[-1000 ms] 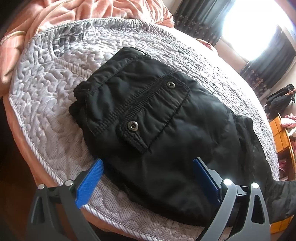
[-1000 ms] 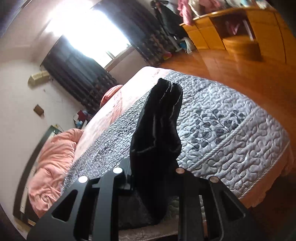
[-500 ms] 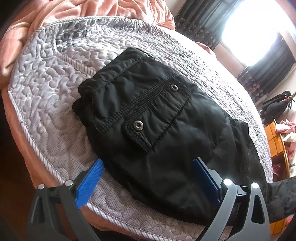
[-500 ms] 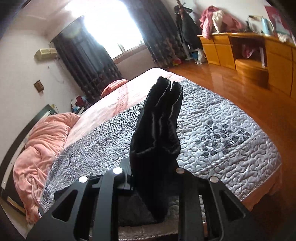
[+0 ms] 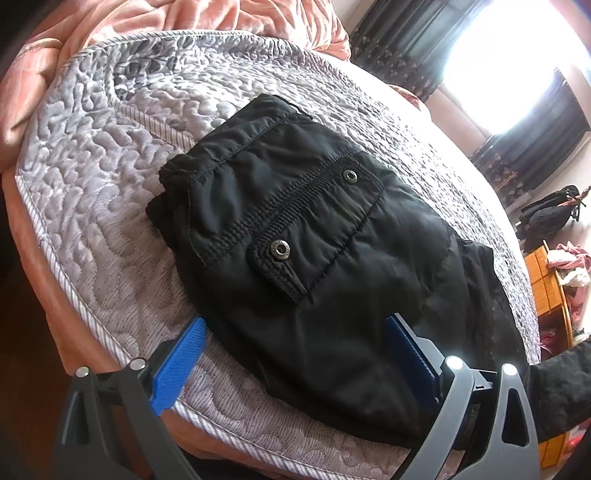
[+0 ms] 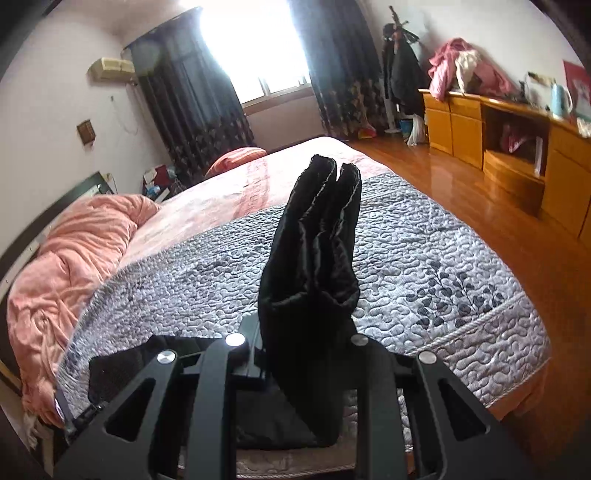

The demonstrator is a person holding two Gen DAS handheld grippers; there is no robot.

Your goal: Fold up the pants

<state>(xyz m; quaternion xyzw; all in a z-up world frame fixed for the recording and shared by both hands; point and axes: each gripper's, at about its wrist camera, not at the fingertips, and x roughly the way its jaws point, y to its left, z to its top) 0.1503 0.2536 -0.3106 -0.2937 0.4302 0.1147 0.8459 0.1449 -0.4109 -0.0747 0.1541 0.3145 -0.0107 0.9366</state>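
Between the blue pads of the left gripper [image 5: 295, 363], which stand wide apart and clamp nothing, the waist end of the black pants [image 5: 314, 258] is seen lying flat on the grey quilted bedspread [image 5: 103, 206]. A buttoned pocket flap [image 5: 317, 236] faces up just ahead of that gripper, and the waistband lies furthest from it, toward the pink blanket [image 5: 147, 26]. It can be judged that the pants have already been doubled lengthwise, since only one hip with one pocket is shown on top.

Ahead of the right gripper [image 6: 303, 354], the leg end of the pants [image 6: 317, 258] is held up off the bed, the two stacked cuffs pointing away from the camera and above the bedspread [image 6: 424, 266]. Its jaws are drawn close together and are clamped on the bunched cloth; the pads themselves are hidden by the fabric.

Judged from this, the task is about midway: the lengthwise fold is done, and the crosswise fold is in hand, with the legs lifted but not yet laid over the waist part. What is left appears to be carrying the cuffs across to the waistband, setting them down squarely, letting go, and perhaps smoothing or folding once more. A slack loop of leg is seen at the right edge of the left view, beyond the right pad, which may need straightening before the fold is laid
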